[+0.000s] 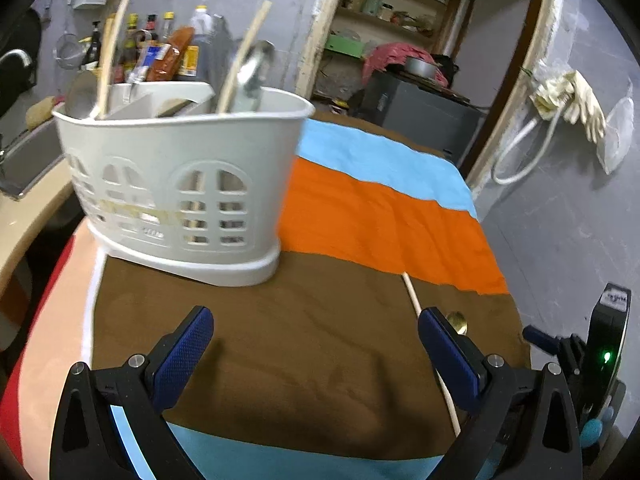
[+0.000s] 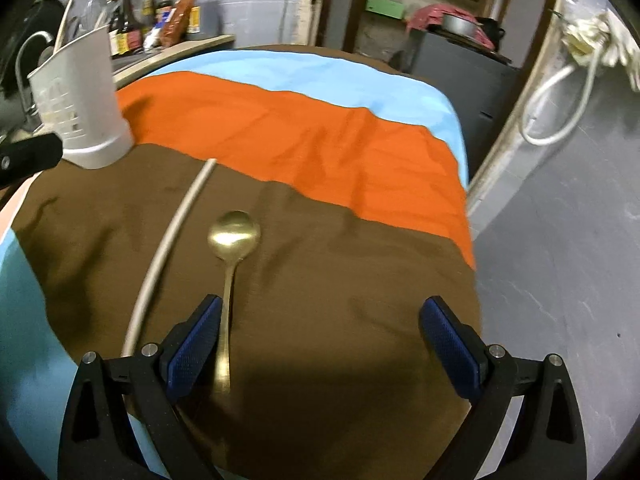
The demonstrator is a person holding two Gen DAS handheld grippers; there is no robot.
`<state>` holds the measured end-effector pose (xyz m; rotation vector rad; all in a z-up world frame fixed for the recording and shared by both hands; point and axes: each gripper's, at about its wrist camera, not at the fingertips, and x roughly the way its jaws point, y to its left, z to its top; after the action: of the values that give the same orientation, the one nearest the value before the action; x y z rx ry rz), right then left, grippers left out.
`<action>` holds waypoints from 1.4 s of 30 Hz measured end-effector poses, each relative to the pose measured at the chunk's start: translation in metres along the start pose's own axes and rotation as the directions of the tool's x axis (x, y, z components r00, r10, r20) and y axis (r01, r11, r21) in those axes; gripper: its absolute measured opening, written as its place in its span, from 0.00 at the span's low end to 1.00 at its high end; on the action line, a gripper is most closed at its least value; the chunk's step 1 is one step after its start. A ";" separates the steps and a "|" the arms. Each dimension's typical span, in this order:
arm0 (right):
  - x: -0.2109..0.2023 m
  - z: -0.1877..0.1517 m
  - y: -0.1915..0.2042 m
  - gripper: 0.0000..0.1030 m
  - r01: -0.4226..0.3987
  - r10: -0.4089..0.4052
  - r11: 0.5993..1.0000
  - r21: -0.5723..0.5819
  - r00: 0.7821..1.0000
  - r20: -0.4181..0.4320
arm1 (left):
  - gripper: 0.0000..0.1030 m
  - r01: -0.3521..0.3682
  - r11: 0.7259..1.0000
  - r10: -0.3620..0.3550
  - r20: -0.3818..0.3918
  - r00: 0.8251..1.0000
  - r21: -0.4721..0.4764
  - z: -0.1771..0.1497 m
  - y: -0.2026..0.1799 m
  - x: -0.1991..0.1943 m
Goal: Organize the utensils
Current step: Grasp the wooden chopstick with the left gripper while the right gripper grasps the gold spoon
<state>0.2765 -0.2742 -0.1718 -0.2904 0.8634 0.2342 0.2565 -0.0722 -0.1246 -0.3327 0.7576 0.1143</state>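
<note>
A white plastic utensil caddy [image 1: 184,188] stands on the striped cloth ahead and left of my left gripper [image 1: 316,344], which is open and empty. The caddy holds wooden chopsticks [image 1: 244,60] and metal spoons [image 1: 250,76]. In the right wrist view the caddy [image 2: 80,116] is at the far left. A gold spoon [image 2: 232,248] lies on the brown stripe, its handle beside the left finger of my open, empty right gripper [image 2: 320,340]. A single pale chopstick [image 2: 168,248] lies left of the spoon; it also shows in the left wrist view [image 1: 430,344].
The table is covered by a brown, orange and blue cloth [image 2: 320,128]. Sauce bottles [image 1: 160,48] stand on a counter behind the caddy. A dark cabinet [image 1: 416,112] and a grey wall [image 2: 560,240] lie beyond the table's right edge.
</note>
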 end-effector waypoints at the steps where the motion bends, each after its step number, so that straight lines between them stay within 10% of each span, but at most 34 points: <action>1: 0.001 0.000 -0.004 0.93 0.008 -0.008 1.000 0.005 1.000 0.002 | 1.00 0.011 1.000 -0.011 -0.012 1.000 0.013 -0.002 -0.004 0.003; 7: -0.003 -0.007 -0.022 0.87 0.020 -0.020 0.999 0.049 1.000 0.016 | 0.94 0.091 0.994 -0.087 -0.066 0.994 0.067 -0.011 -0.027 0.017; 23: 0.006 0.001 -0.031 0.27 -0.127 0.126 0.992 0.015 0.989 0.073 | 0.27 0.230 0.967 -0.202 -0.225 0.953 0.107 -0.007 -0.069 0.061; 27: 0.009 0.006 -0.040 0.26 -0.233 0.231 0.973 0.009 0.970 0.081 | 0.15 0.244 0.967 -0.220 -0.240 0.946 0.073 -0.002 -0.068 0.067; 42: 0.048 0.038 -0.041 0.19 -0.394 0.397 0.916 -0.081 0.917 0.028 | 0.14 0.258 0.963 -0.230 -0.269 0.935 0.073 0.004 -0.073 0.081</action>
<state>0.3468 -0.2953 -0.1794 -0.1747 0.8661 0.6499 0.3335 -0.1413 -0.1590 -0.3411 0.9700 -0.2087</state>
